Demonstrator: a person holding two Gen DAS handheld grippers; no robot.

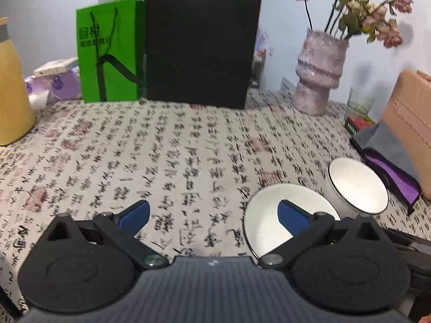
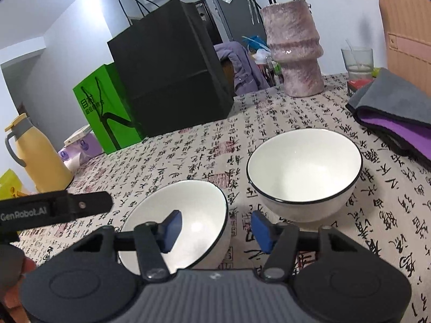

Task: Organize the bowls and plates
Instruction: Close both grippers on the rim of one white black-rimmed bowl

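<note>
On the worktop (image 2: 167, 156) w/ a writing cloth sit two white bowls: near bowl (image 2: 183, 223) tilted, far bowl (image 2: 304, 172) upright just beside it. Right hand-held gripper (image 2: 214, 231) straddles near bowl's rim, pads not pressing. Left hand-held gripper (image 1: 214, 212) is wide open, empty.

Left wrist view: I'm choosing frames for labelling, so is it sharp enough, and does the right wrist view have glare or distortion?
Left wrist view: motion-blurred throughout, tablecloth script smeared, flowers ghosted. Right wrist view: sharper, with a blown-out ceiling patch at top left, soft sheen inside the near bowl, and fisheye bending of the black bag.
</note>
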